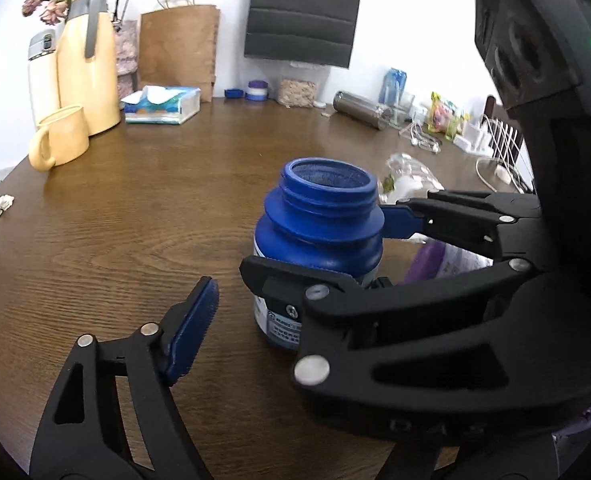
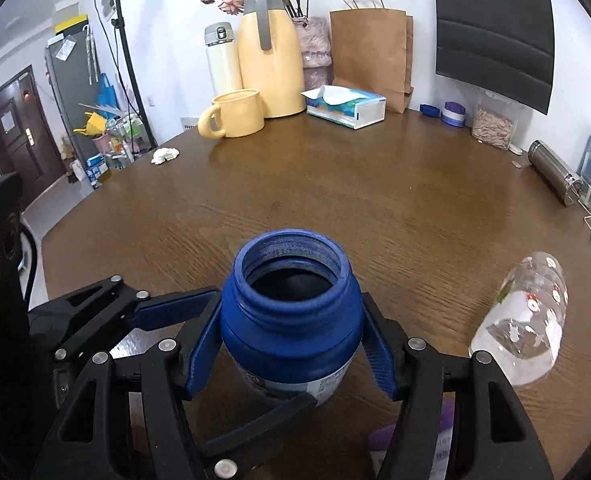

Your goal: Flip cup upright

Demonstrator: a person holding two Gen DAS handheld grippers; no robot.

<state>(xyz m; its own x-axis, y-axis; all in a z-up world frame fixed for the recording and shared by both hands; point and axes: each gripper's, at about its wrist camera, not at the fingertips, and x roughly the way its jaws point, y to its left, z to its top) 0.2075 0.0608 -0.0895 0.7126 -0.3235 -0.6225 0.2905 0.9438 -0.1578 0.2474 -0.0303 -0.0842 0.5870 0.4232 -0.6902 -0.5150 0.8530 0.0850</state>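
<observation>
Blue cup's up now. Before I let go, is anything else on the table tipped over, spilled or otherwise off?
Yes: a clear plastic bottle lies on its side on the table, right of the blue cup. A crumpled tissue sits loose near the left edge. No spill shows. The cup stands mouth up in the right gripper.

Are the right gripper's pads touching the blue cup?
Touching. The right wrist view shows both blue pads of the right gripper pressed against the sides of the upright blue cup, with no gap visible.
</observation>
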